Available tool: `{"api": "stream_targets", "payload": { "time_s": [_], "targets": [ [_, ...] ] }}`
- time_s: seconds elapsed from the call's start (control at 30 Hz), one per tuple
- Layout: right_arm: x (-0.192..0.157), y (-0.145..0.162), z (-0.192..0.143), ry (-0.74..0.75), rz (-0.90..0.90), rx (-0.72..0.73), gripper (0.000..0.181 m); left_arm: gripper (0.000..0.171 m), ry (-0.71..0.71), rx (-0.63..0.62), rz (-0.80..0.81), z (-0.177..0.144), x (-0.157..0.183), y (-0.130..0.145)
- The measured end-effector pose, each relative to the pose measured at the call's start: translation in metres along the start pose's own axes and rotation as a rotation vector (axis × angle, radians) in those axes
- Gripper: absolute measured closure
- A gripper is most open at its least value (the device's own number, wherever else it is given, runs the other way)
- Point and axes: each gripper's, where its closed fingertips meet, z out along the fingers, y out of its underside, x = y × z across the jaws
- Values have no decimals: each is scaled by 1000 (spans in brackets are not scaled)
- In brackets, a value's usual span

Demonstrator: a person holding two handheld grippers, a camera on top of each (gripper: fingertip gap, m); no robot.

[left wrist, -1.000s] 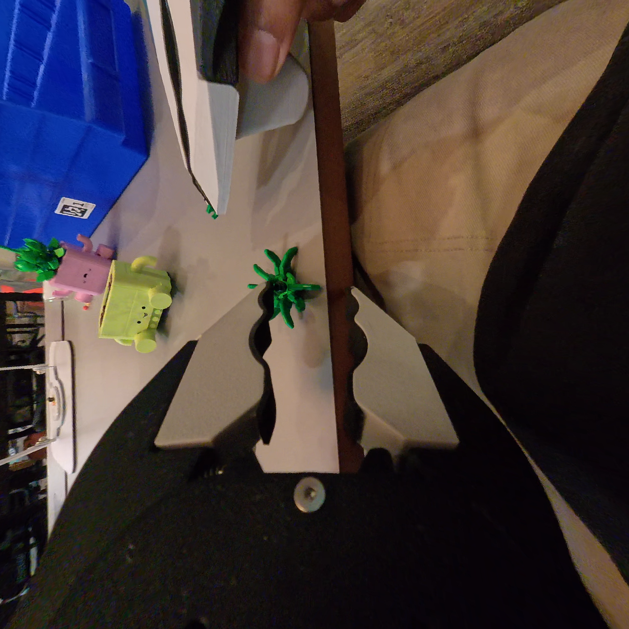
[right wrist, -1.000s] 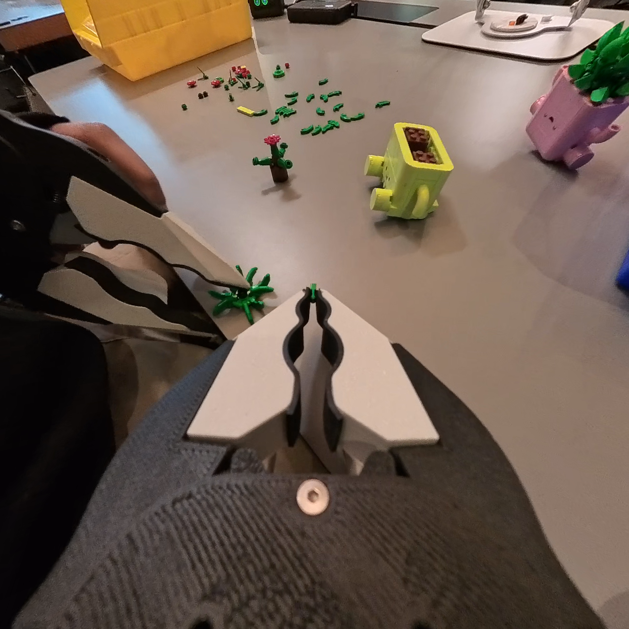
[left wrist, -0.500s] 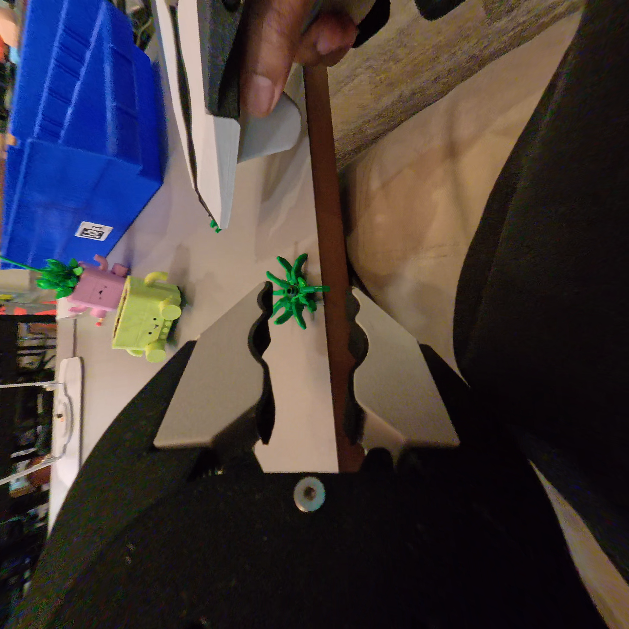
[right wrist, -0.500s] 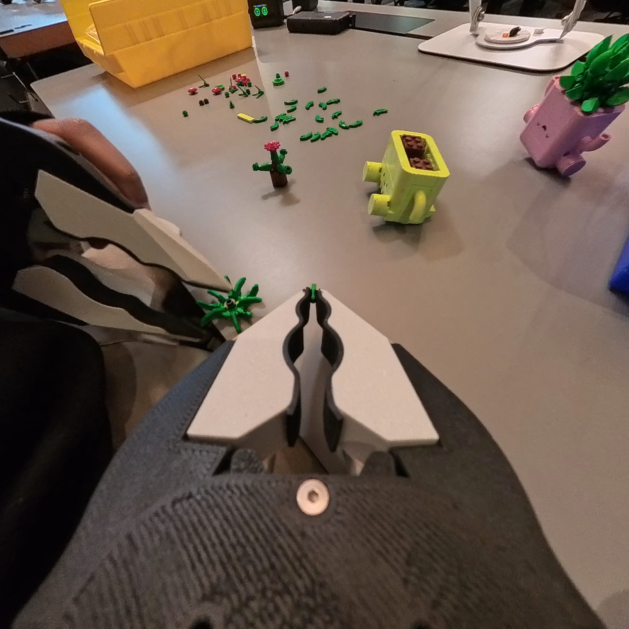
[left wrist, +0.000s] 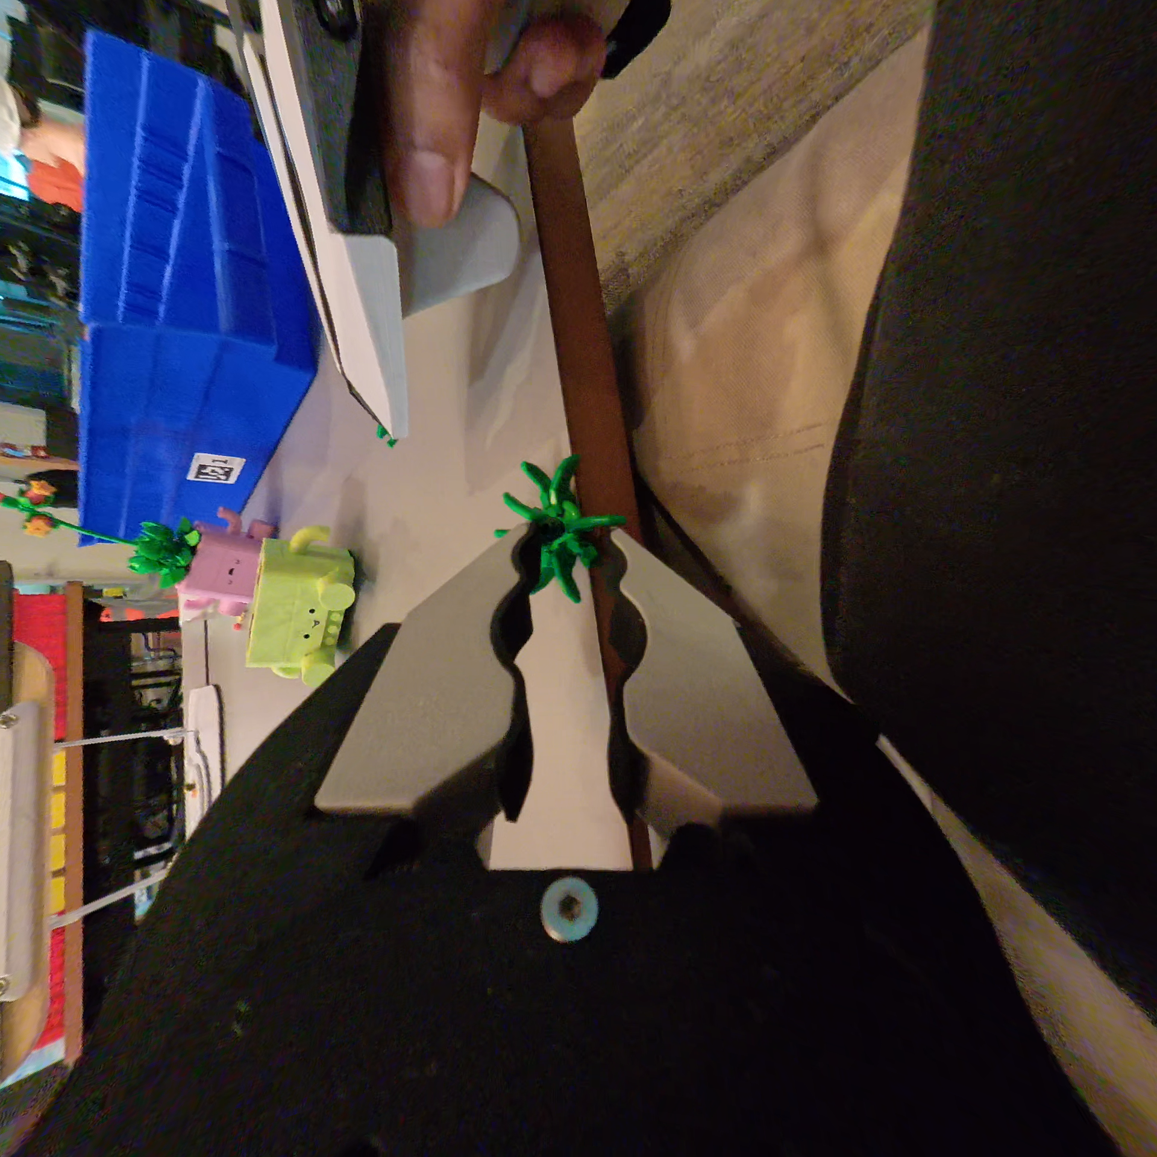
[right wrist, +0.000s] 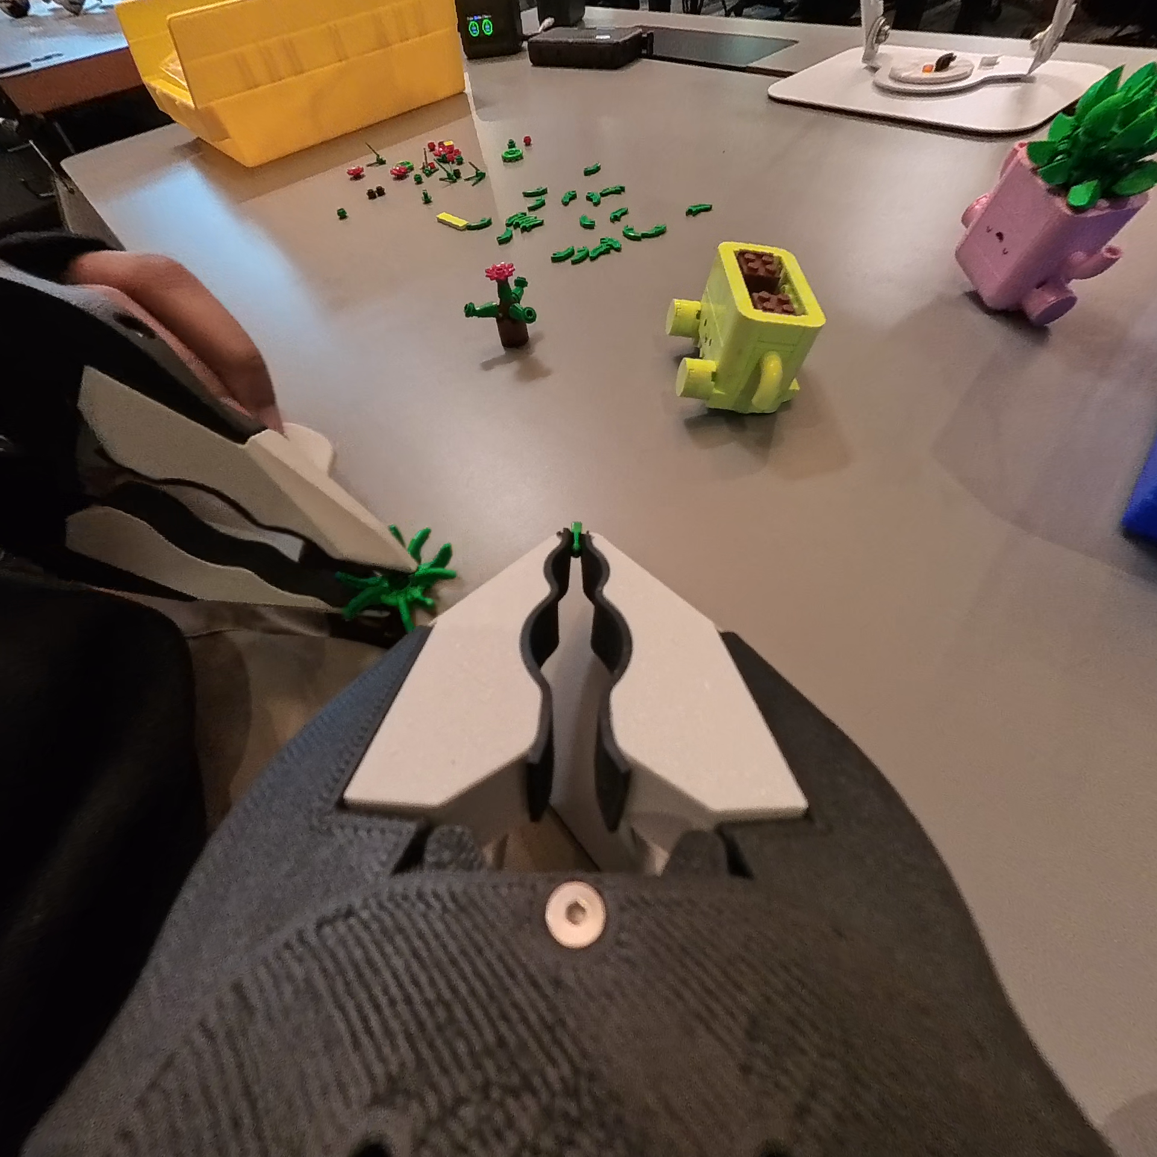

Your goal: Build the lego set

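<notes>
A green spiky leaf cluster (left wrist: 557, 538) lies at the table's near edge, also in the right wrist view (right wrist: 401, 582). My left gripper (left wrist: 571, 536) has its jaws drawn in around it, fingertips touching it on both sides; it shows at the left of the right wrist view (right wrist: 366, 582). My right gripper (right wrist: 575, 546) is shut on a tiny green piece (right wrist: 575, 537) and hovers over the table just right of the cluster; in the left wrist view its tip (left wrist: 391, 426) is above the cluster. A lime pot figure (right wrist: 745, 338) with brown studs on top stands further out.
A pink pot (right wrist: 1033, 244) with green leaves stands far right. A small cactus with a red flower (right wrist: 504, 307) and several loose green and red pieces (right wrist: 582, 219) lie mid-table. A yellow bin (right wrist: 300, 69), white pad (right wrist: 926, 81) and blue bin (left wrist: 175, 313) ring the area. The left gripper's tips are roughly 8 cm from the right gripper's. The pink pot (right wrist: 1033, 244) is closer to my right gripper, around 25 cm from its tips; the left tips are 30 cm off. It turns up in the left wrist view (left wrist: 226, 546) as well.
My left gripper's jaws have narrowed from wide open to close around the leaf cluster. The right gripper stays shut on its green piece and has shifted only slightly.
</notes>
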Motion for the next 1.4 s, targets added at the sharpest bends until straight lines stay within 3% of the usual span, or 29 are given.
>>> {"api": "stream_targets", "payload": {
  "time_s": [0.37, 0.63, 0.9, 1.0, 1.13, 1.3, 1.4],
  "targets": [
    [-1, -3, -2, 3, -7, 13, 180, 156, -54, 100, -148, -10, -18, -15],
    [-3, 8, 5, 1, -15, -53, 180, 159, -15, 231, -583, -17, -45, -12],
    [-4, 11, 10, 9, -21, -67, 179, 159, 35, 332, -800, -25, -59, -9],
    [-3, 8, 10, 8, -57, -52, 153, 159, 76, 388, -918, -28, -67, -7],
    [-5, -11, 0, 19, -176, 37, 138, 160, 167, 475, -1086, -34, -76, -2],
    [-46, -48, -17, -75, -342, 302, 148, 160, 435, 578, -1212, -41, -68, -9],
    [-56, -49, -14, -131, -303, 331, 147, 160, 556, 663, -1245, -48, -66, -19]
  ]
}}
